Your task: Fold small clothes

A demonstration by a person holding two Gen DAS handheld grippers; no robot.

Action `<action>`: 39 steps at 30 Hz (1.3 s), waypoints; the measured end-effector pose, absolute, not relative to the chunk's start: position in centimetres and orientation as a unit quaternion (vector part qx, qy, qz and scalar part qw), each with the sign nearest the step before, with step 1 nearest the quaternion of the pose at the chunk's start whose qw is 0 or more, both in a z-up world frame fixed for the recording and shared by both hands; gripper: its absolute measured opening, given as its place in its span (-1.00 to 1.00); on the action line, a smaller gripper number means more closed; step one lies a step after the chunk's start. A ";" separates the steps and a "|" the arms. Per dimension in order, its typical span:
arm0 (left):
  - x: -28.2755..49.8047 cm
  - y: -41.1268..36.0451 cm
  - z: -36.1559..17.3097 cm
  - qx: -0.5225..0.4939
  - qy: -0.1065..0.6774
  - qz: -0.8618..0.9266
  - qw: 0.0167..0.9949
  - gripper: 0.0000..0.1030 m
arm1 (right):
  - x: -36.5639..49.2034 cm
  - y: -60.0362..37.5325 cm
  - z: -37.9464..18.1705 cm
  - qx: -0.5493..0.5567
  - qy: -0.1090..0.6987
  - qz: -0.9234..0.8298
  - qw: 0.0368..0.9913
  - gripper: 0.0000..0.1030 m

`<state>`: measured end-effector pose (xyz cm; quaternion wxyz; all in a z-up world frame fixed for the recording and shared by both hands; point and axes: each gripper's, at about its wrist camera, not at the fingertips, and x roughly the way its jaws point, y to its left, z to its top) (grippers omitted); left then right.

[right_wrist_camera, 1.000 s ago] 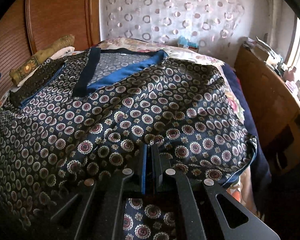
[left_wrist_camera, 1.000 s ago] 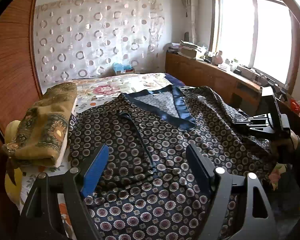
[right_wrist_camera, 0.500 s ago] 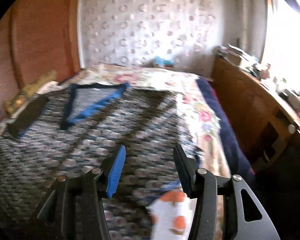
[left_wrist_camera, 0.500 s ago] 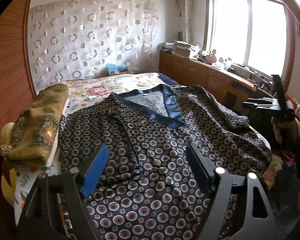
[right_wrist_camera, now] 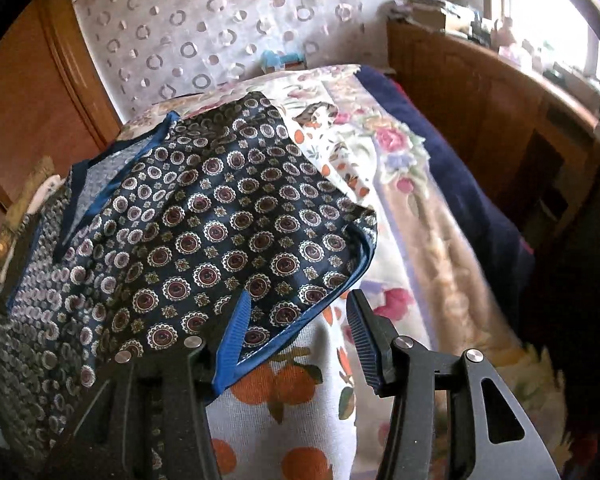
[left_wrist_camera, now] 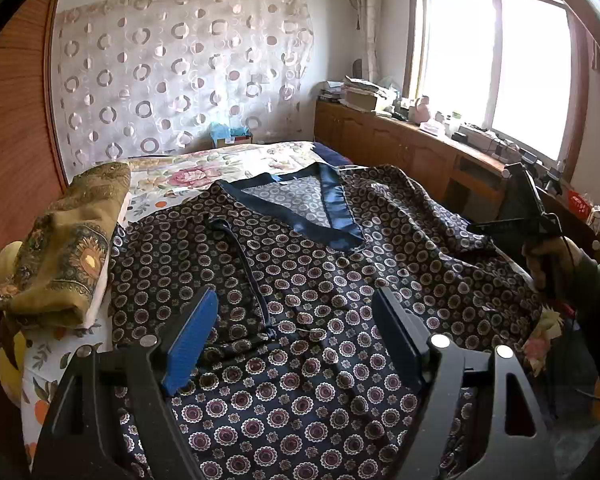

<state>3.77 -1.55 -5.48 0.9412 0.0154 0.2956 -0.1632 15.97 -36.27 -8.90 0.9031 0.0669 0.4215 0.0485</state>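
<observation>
My left tool (left_wrist_camera: 292,336) hovers open over the patterned shirt (left_wrist_camera: 300,264); only my right view shows the right tool (right_wrist_camera: 296,328) open, empty, at the shirt's hem.

1 patterned shirt (left_wrist_camera: 320,280), 1 folded brown cloth (left_wrist_camera: 66,248), 2 tools: left (left_wrist_camera: 296,332), right (right_wrist_camera: 296,328).

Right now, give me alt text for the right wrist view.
The right gripper, jaws open and empty, hangs over the blue-trimmed edge of a dark patterned shirt spread on a bed with a floral bedspread. Behind stand a circle-patterned curtain and a wooden cabinet.
</observation>
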 end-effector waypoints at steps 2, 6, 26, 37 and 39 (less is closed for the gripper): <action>3.7 -1.6 -5.5 0.016 0.297 -0.163 0.941 0.55 | 16.3 -36.4 -9.0 0.075 0.425 0.061 0.900 0.00; 3.7 -1.6 -5.5 0.014 0.298 -0.162 0.941 0.56 | 16.5 -37.1 -8.8 0.091 0.426 0.086 0.896 -0.30; 4.0 -0.2 -5.5 0.008 0.299 -0.147 0.943 0.56 | 16.2 -24.3 1.0 -0.048 0.280 0.187 0.940 -0.92; 3.9 0.8 -5.5 -0.001 0.297 -0.142 0.944 0.55 | 16.9 -26.6 0.6 -0.037 0.290 0.178 0.940 -0.18; 4.0 0.7 -5.6 -0.001 0.298 -0.141 0.944 0.55 | 16.3 -26.9 0.4 -0.048 0.299 0.157 0.940 -0.18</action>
